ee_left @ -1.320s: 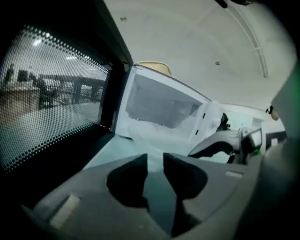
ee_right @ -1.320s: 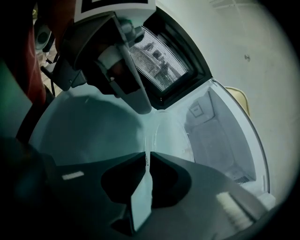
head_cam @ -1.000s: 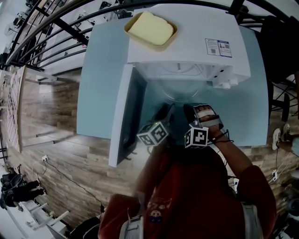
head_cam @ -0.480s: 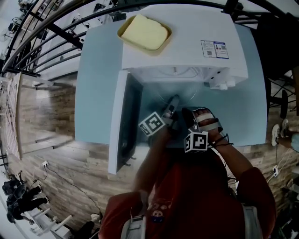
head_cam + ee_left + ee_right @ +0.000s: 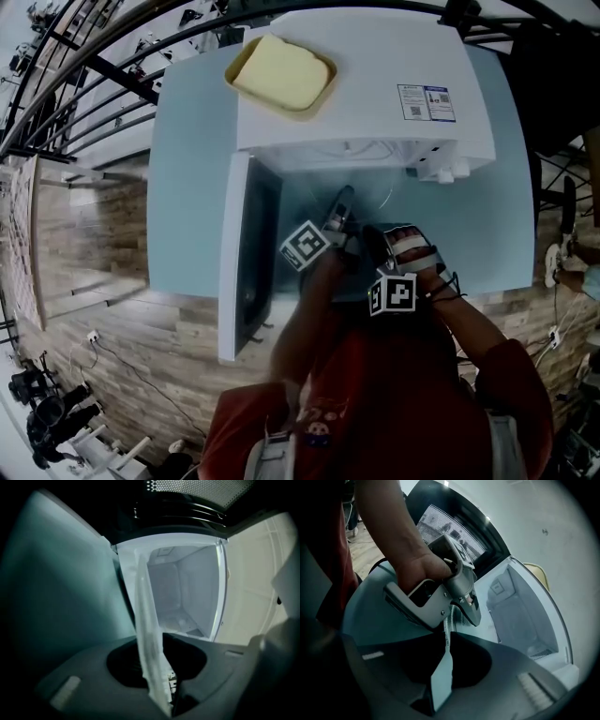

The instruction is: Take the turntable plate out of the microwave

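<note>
Glass turntable plate [image 5: 149, 639] held in the air just in front of the open microwave [image 5: 375, 84], above the light-blue surface [image 5: 187, 187]. Can't tell if the far rim is fully clear of the cavity. Pinched from two sides.

For the left gripper [image 5: 342, 214]: level, pointing into the opening, jaws just closing in and now narrow, pads on the glass rim. Plate seen edge-on between them in the left gripper view.

For the right gripper [image 5: 373, 236]: angled down, just beside the left one, jaws narrow on the near rim. In the right gripper view, thin glass edge running up from between them toward the left gripper's tips. Same view: bare hand [image 5: 412, 564] wrapped round the left gripper's handle.

Open door [image 5: 246, 253] swung out to the left, mesh window visible. Cavity behind the plate white and lit; can't tell what sits on its floor.

On top of the microwave, toward its left side: yellow tray [image 5: 281, 75] with a pale block in it. Beside the surface: wood-plank floor [image 5: 94, 216].
</note>
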